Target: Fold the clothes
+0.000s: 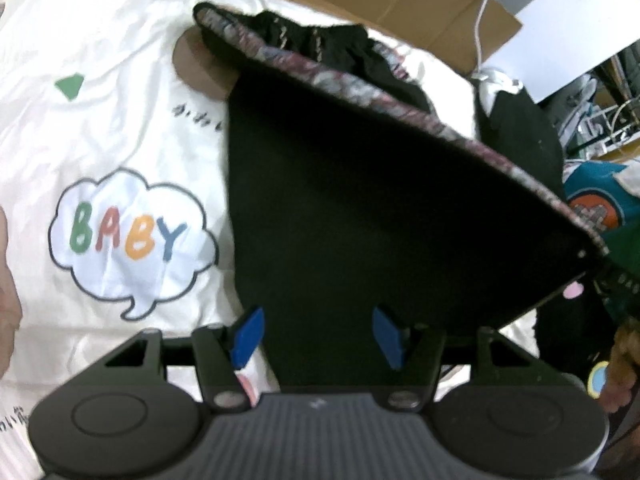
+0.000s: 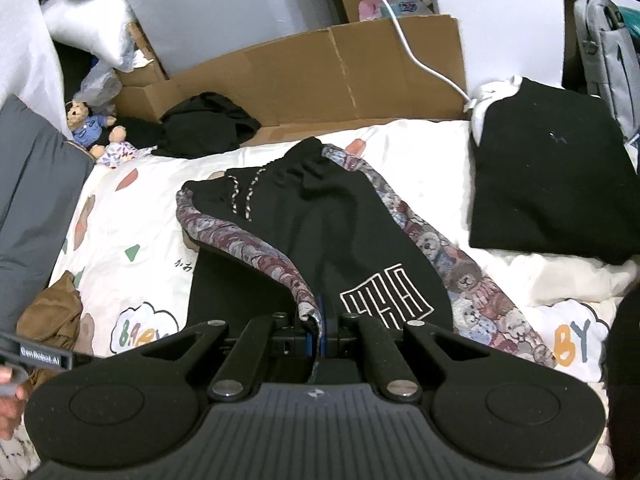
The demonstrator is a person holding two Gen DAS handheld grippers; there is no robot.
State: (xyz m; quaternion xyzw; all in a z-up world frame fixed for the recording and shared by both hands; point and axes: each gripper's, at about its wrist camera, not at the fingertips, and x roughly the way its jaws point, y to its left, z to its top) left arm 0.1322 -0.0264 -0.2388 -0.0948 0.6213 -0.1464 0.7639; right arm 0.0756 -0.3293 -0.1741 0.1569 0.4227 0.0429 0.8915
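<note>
On the bed sheet (image 2: 432, 152), a white cover printed with cartoon shapes and a "BABY" cloud, we have a pair of black shorts (image 2: 320, 216) with a patterned bear side stripe (image 2: 472, 280) and a white drawstring at the waistband, which lies at the far end. The right gripper (image 2: 316, 332) has its fingers closed on the near hem of one leg, at the striped edge, and holds that edge raised above the sheet; in the left wrist view the lifted cloth shows as a dark panel with the stripe running along its upper border. The left gripper (image 1: 316, 336) has its blue fingers (image 1: 249, 336) standing apart with nothing pressed between them, hanging over the black fabric near the lower edge of the shorts. We judge the step in hand to be the first fold: one leg being carried across onto the other. The next move calls for the left gripper to pin or take the opposite hem so the garment does not drag, while the right lays the stripe edge down squarely. A folded black garment (image 2: 552, 176) rests well apart at the right side of the bed, and cardboard (image 2: 320, 68) stands behind.
</note>
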